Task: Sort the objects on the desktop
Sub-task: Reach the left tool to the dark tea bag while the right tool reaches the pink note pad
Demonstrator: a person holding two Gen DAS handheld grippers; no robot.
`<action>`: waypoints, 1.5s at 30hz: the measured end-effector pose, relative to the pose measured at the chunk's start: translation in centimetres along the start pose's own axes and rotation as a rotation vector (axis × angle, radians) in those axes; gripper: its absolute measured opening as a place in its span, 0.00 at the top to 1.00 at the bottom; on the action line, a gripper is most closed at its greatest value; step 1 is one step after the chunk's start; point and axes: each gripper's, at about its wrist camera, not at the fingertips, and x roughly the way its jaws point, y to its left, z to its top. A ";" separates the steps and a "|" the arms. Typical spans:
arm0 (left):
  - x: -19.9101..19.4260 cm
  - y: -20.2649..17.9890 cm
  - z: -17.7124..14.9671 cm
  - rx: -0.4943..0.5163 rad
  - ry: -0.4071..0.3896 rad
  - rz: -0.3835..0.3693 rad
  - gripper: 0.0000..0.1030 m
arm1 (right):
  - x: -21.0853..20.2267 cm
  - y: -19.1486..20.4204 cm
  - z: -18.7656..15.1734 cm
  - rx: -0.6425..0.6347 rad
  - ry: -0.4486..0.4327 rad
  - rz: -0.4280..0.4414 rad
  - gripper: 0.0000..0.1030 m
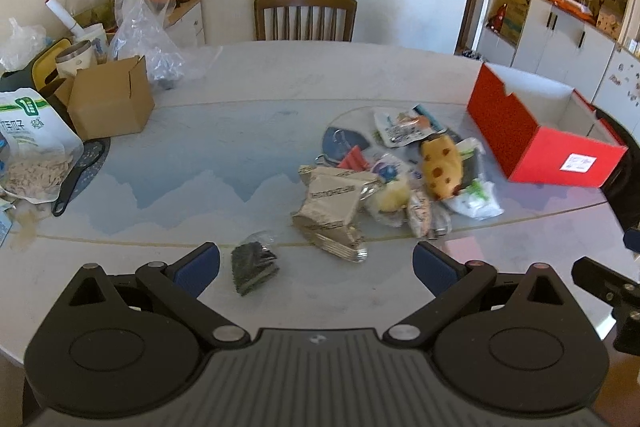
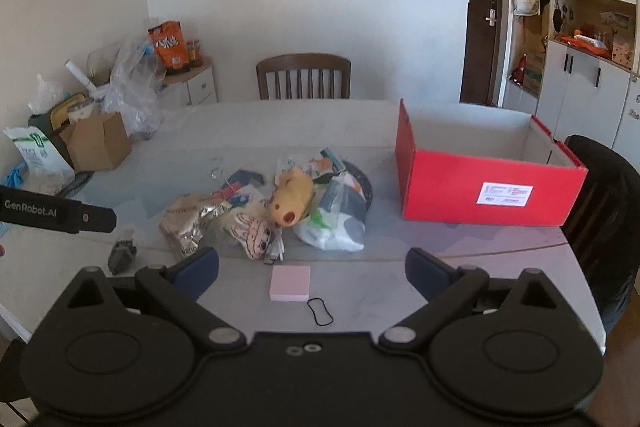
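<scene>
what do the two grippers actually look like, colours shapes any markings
Both look like the same build: matte black bodies with two round hubs, angled linkage arms with silver pivot pins, and dark blue pads on the fingers. The left gripper has a ribbed grey centre plate with a small logo. The right gripper has a plain black plate with two small screws. White GenRobot.AI lettering shows on the left gripper's side in the right wrist view.

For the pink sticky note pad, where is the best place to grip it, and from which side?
Grip the pink pad across its two straight side edges, coming from above. It lies flat, apart from the pile, just ahead of the open right gripper.
</scene>
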 end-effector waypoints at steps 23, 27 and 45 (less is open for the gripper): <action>9.9 4.6 -0.5 0.184 0.115 -0.047 0.00 | 10.7 2.7 -1.1 0.025 0.186 -0.043 0.12; 10.7 5.4 -0.8 0.195 0.144 -0.053 0.06 | 12.4 3.2 -1.4 0.014 0.223 -0.053 0.17; 12.6 6.3 -0.8 0.279 0.215 -0.132 0.56 | 15.8 2.9 -1.8 0.058 0.308 -0.109 0.40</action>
